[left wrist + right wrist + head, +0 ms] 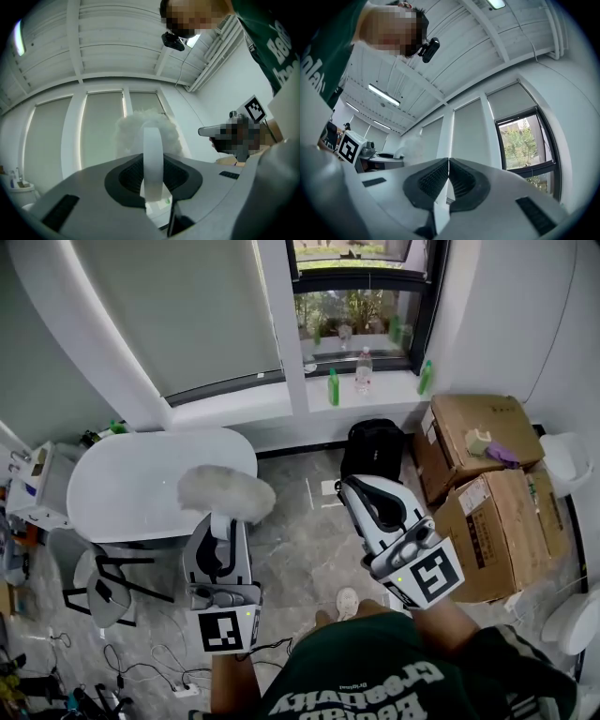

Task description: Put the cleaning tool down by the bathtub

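A person in a green shirt stands on the grey tiled floor (300,549) of a bright room with tongs in each hand, both pointing up towards the ceiling. The left tongs (222,523) are clamped on the flat white handle (152,159) of a fluffy white duster (225,491). The handle stands upright between the dark ribbed pads, and the fleecy head rises above them. From the head view, the duster's head overlaps the near right rim of the white oval bathtub (112,474). The tool is held in the air, not set down.

The right tongs (354,487) are pressed together with nothing between them, and the gripper view shows their pads meeting along one line. They are held to the right of the duster, in front of a black bag (375,446) on the floor.

Behind the tub, blinds cover the wall. To the right, a dark-framed window (361,306) looks onto greenery, and bottles (364,369) line its sill. Two cardboard boxes (487,493) sit against the right wall. A dark chair (103,582) stands just beside the tub's near left end, with cables (141,667) trailing across the floor below it.
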